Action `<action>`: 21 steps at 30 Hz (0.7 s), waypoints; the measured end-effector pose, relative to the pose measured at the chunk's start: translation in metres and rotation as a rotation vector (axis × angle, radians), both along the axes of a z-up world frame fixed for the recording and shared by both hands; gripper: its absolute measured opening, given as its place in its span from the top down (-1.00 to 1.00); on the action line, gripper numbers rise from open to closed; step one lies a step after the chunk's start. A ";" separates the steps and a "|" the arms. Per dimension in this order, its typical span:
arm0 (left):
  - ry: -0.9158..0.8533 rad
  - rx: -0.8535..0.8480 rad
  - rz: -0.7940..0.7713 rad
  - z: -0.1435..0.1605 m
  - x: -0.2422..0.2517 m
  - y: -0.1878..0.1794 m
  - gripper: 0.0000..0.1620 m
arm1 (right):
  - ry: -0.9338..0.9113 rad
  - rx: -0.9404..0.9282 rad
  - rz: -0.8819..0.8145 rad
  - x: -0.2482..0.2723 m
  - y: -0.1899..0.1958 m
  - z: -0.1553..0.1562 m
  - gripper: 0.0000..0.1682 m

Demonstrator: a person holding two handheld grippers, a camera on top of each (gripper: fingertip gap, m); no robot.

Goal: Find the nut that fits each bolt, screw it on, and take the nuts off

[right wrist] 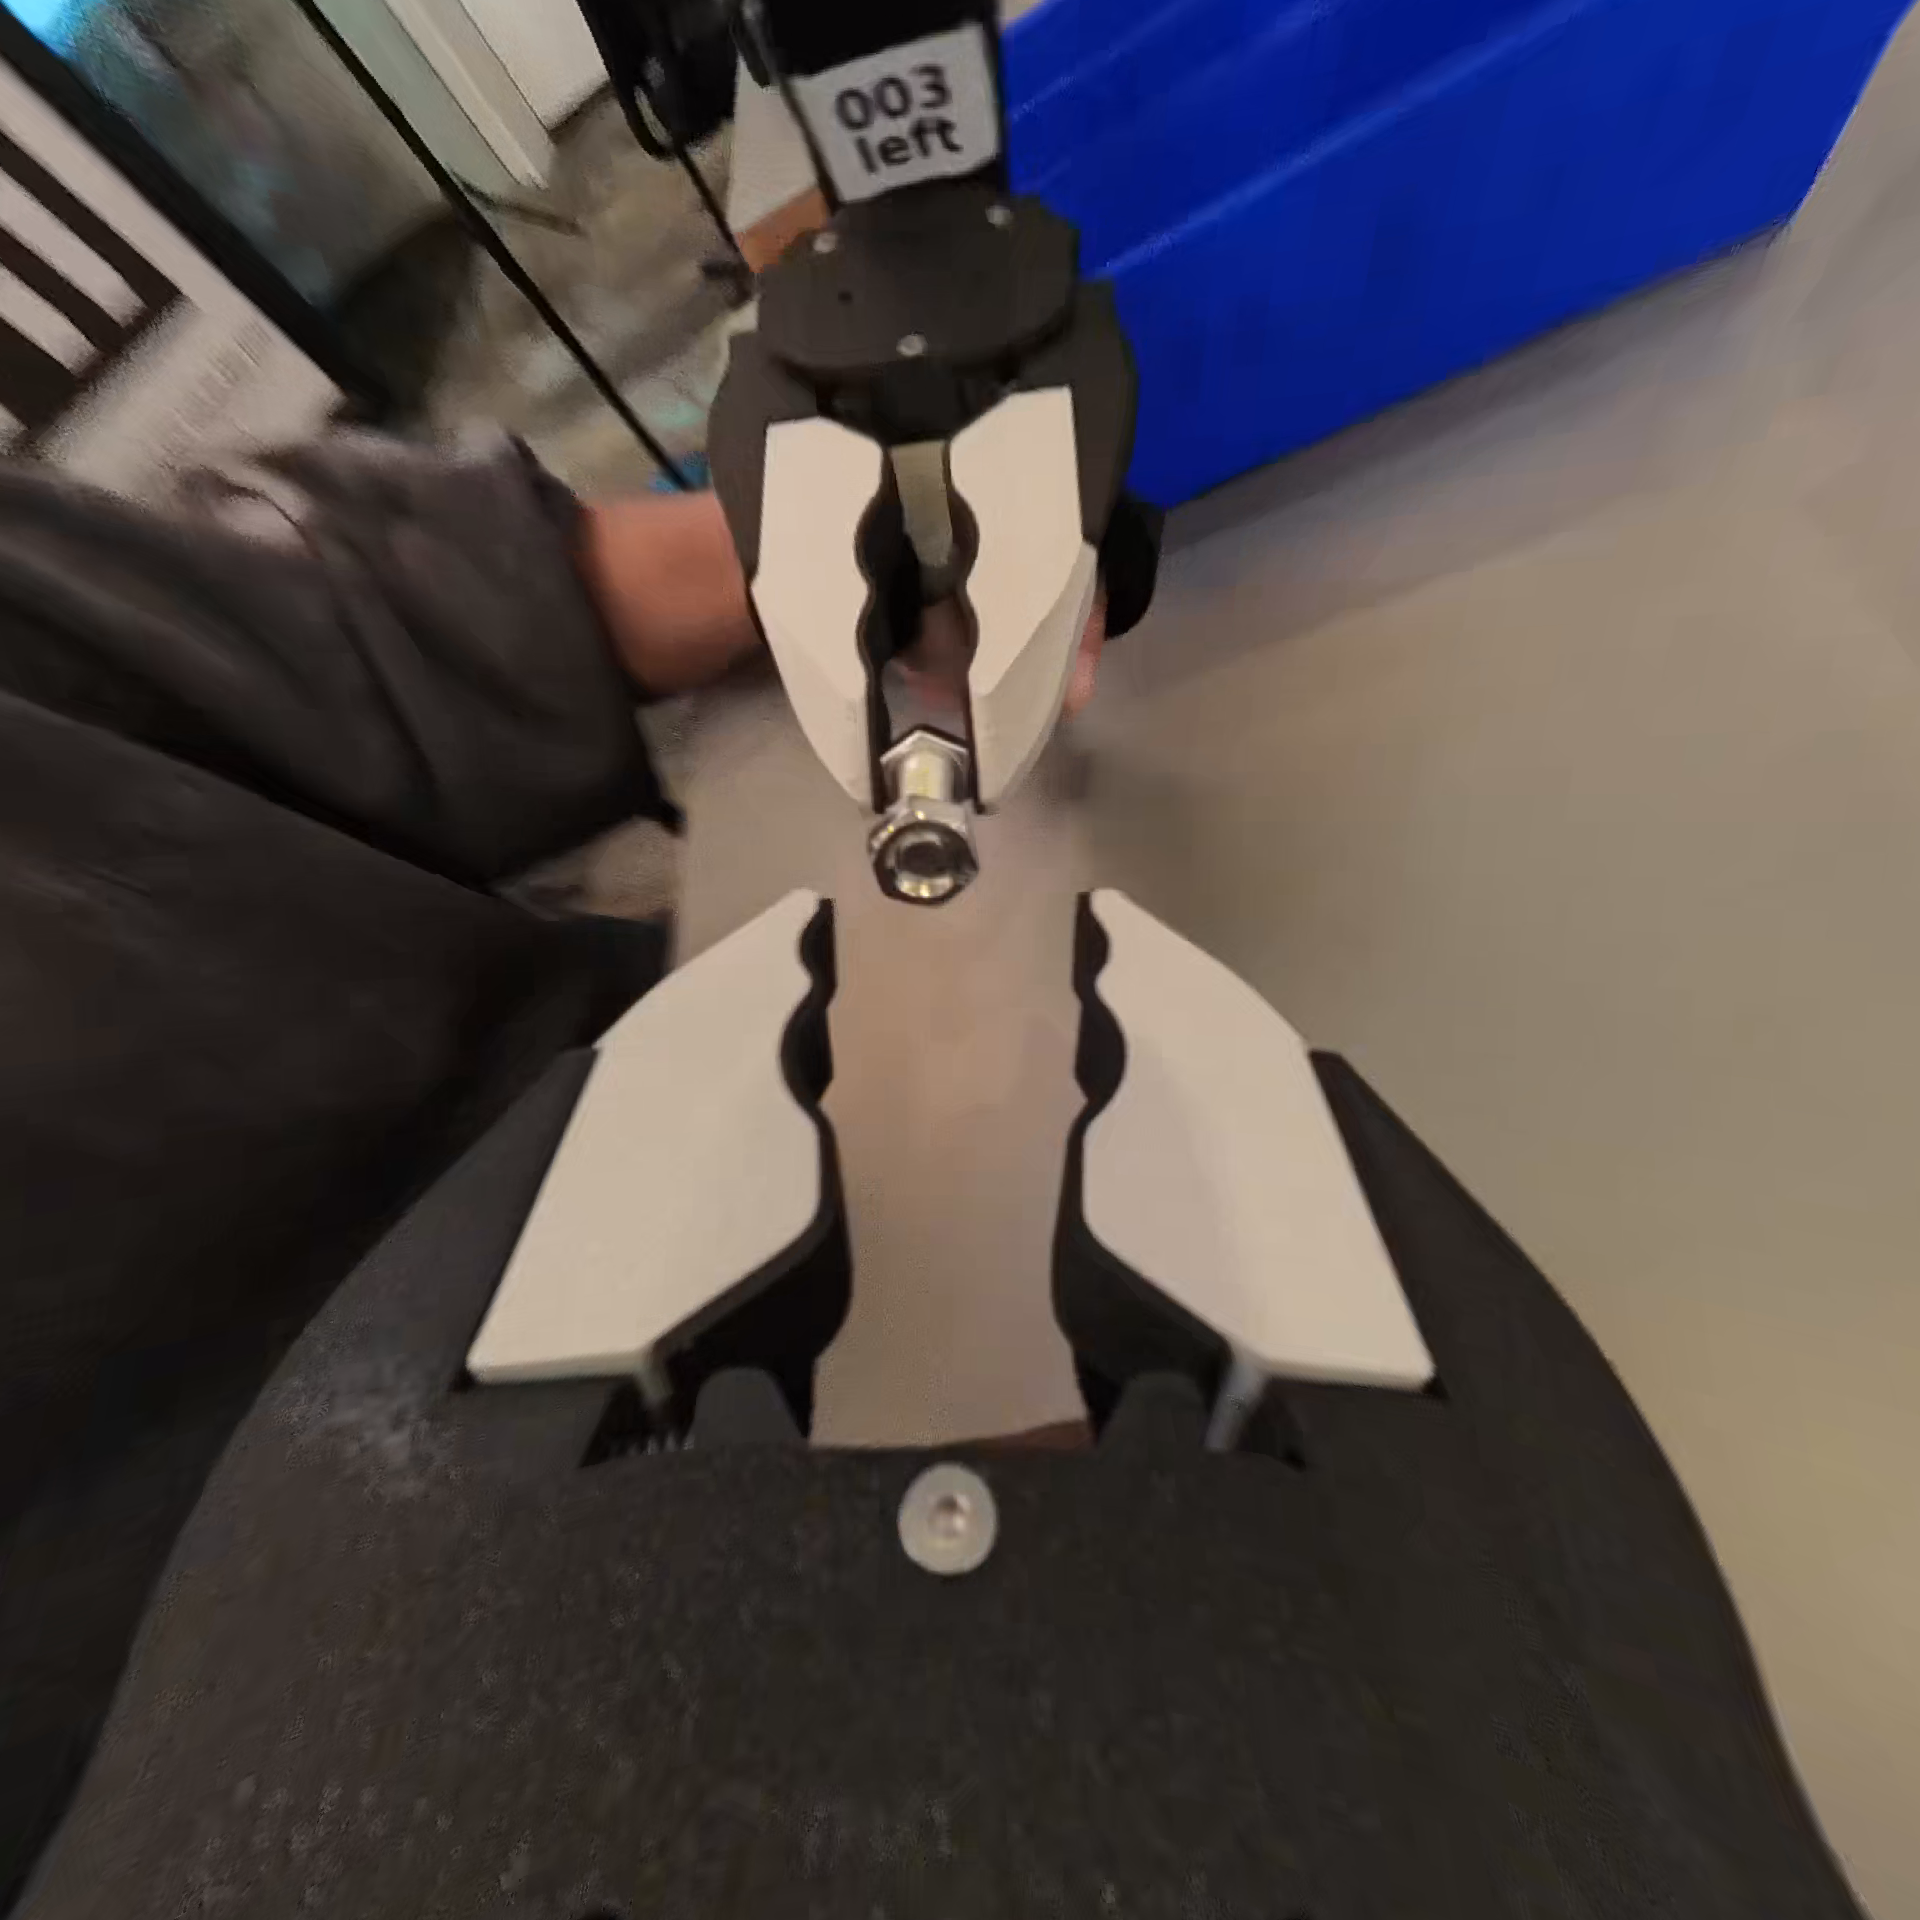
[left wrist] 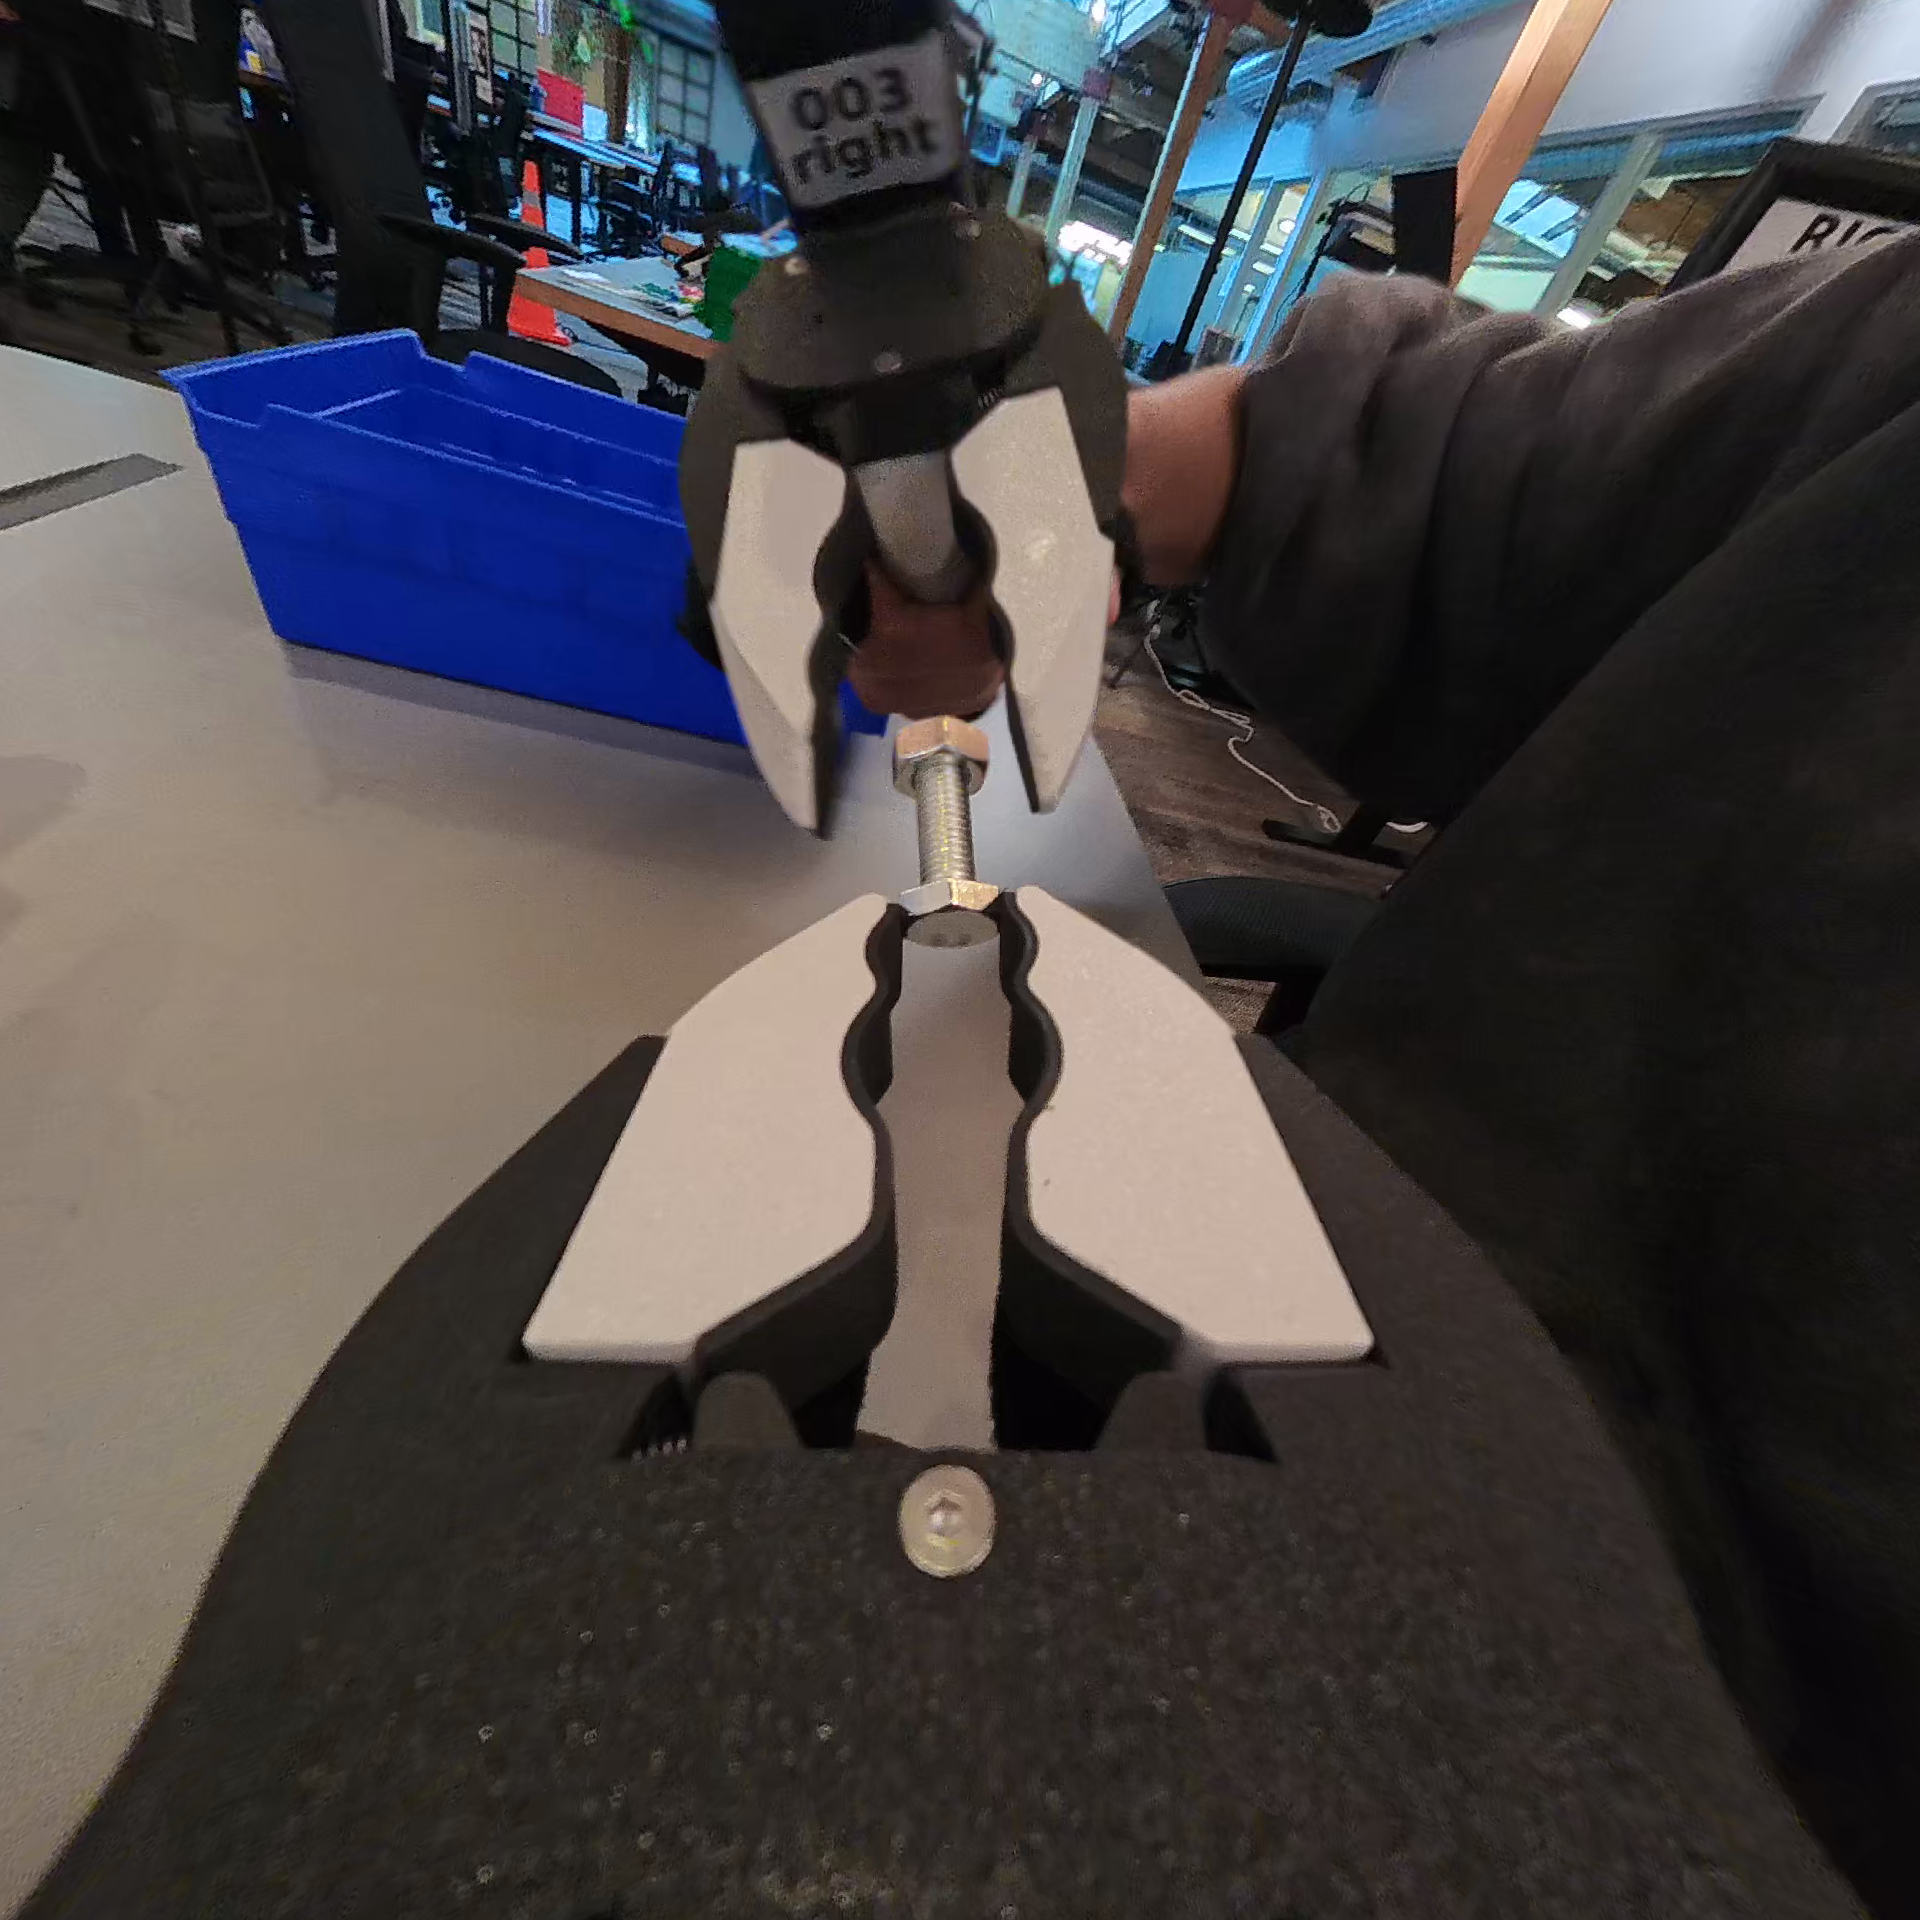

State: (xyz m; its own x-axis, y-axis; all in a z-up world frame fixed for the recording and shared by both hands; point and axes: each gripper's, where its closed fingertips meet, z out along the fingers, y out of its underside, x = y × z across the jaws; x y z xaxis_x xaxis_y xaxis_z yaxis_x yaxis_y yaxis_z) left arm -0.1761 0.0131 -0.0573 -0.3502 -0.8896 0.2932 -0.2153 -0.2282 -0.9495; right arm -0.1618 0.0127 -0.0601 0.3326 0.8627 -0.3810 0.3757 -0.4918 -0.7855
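Left gripper [left wrist: 951, 914], frame centre, clamps the silver threaded bolt [left wrist: 945, 826] by its hex head; shank points away toward right gripper [left wrist: 925, 800], fingers apart astride the silver hex nut [left wrist: 940, 750] at the bolt's far end.

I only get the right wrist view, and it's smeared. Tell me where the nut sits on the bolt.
Observer: The nut sits at the far end of the bolt, bare thread between it and the head.
Operator: Report my fingers.
Observer: The right tool is open, a gap showing on each side of the nut.
Operator: Check the bin.
Observer: The blue bin has dividers inside; its contents are hidden.
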 end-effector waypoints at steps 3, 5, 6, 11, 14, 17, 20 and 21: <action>-0.025 -0.038 -0.025 0.006 -0.003 -0.001 0.79 | -0.211 0.533 0.060 0.007 0.009 0.009 0.35; -0.032 -0.053 -0.035 0.008 -0.004 -0.002 0.79 | -0.352 0.900 0.145 0.006 0.005 0.020 0.38; -0.032 -0.054 -0.039 0.008 -0.005 -0.002 0.79 | -0.422 1.075 0.195 0.004 0.003 0.024 0.41; -0.018 -0.047 -0.059 0.005 -0.004 -0.007 0.79 | -0.602 1.405 0.387 -0.004 -0.004 0.023 0.53; -0.014 -0.045 -0.062 0.004 -0.004 -0.008 0.79 | -0.658 1.416 0.442 -0.002 0.000 0.015 0.62; 0.001 -0.027 -0.059 0.001 -0.003 -0.008 0.79 | -0.607 1.353 0.435 -0.006 -0.004 0.017 0.79; 0.010 -0.019 -0.048 -0.001 -0.002 -0.007 0.79 | -0.538 1.186 0.381 -0.004 -0.003 0.014 0.79; 0.016 -0.007 -0.040 -0.003 -0.001 -0.006 0.79 | -0.511 1.096 0.350 -0.004 -0.002 0.012 0.79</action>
